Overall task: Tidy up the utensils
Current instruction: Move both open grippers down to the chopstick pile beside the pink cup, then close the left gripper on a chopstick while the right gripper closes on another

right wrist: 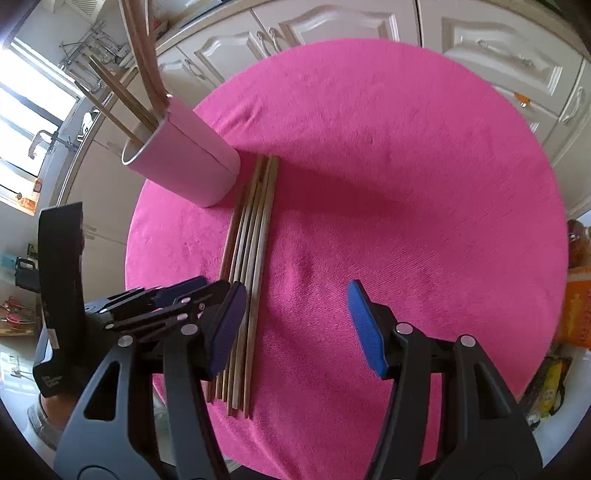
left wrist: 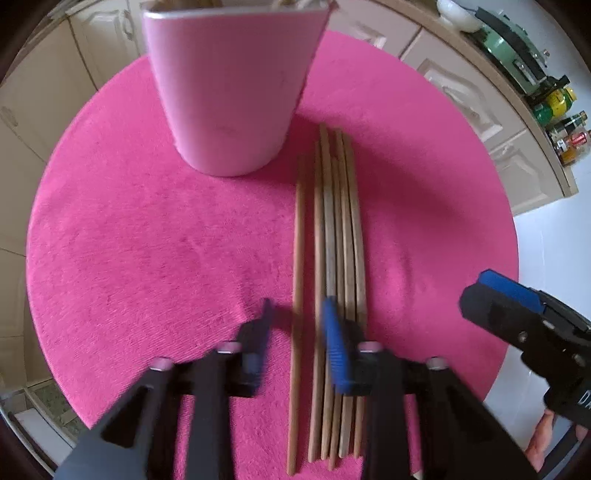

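Several wooden chopsticks lie side by side on the round pink mat; they also show in the right wrist view. A pink cup stands at the mat's far side and holds several chopsticks; the cup also shows in the right wrist view. My left gripper is open and low over the near ends of the chopsticks, its fingers straddling the leftmost ones. My right gripper is open and empty, just right of the chopstick row; it also shows in the left wrist view.
The pink mat covers a small round table. Cream cabinets stand behind it. A counter with bottles and jars runs along the right. A window and a sink tap are at the left.
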Motion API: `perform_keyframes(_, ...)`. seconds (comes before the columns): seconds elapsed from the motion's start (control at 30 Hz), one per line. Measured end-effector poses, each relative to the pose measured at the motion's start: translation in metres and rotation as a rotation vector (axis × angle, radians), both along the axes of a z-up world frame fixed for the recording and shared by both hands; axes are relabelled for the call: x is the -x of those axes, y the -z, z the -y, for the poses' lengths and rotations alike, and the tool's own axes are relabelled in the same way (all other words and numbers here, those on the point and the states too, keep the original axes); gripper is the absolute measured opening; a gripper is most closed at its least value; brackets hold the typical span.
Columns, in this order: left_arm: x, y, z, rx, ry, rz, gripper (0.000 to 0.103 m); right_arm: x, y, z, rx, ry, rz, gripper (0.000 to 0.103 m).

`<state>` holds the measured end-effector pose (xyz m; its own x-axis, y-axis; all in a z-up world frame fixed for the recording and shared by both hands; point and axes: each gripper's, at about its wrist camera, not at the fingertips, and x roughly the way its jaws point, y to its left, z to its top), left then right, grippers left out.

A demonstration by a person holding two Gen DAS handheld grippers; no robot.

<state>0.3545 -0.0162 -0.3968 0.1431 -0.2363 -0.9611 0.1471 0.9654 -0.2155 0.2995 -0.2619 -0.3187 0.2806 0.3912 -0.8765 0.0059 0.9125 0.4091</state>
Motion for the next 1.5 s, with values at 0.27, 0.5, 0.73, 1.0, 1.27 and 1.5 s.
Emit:
perform_keyframes(0.27,-0.014,0.002,0.011,0.001,0.023,-0.02,0.016,-0.008,0.012,-0.006,-0.012,-0.017,-0.037,0.057)
perform_keyframes(0.5,-0.018,0.004,0.016,-0.018,0.005,-0.061,0.017,-0.013,0.015,-0.011,-0.017,-0.032,-0.053,0.057)
perform_keyframes(0.73,-0.021,0.005,0.008,0.037,-0.042,-0.104,0.017,-0.016,0.016,-0.012,-0.018,-0.034,-0.059,0.057)
perform_keyframes(1.0,-0.023,0.007,0.004,0.012,-0.043,-0.087,0.017,-0.017,0.017,-0.015,-0.019,-0.035,-0.065,0.057)
perform_keyframes(1.27,-0.029,0.013,0.036,-0.124,0.016,-0.063,0.007,-0.02,0.019,-0.023,0.033,-0.06,-0.067,0.033)
perform_keyframes(1.5,-0.022,0.01,0.018,-0.019,-0.066,-0.066,0.006,-0.027,0.02,-0.041,0.053,-0.097,-0.068,0.026)
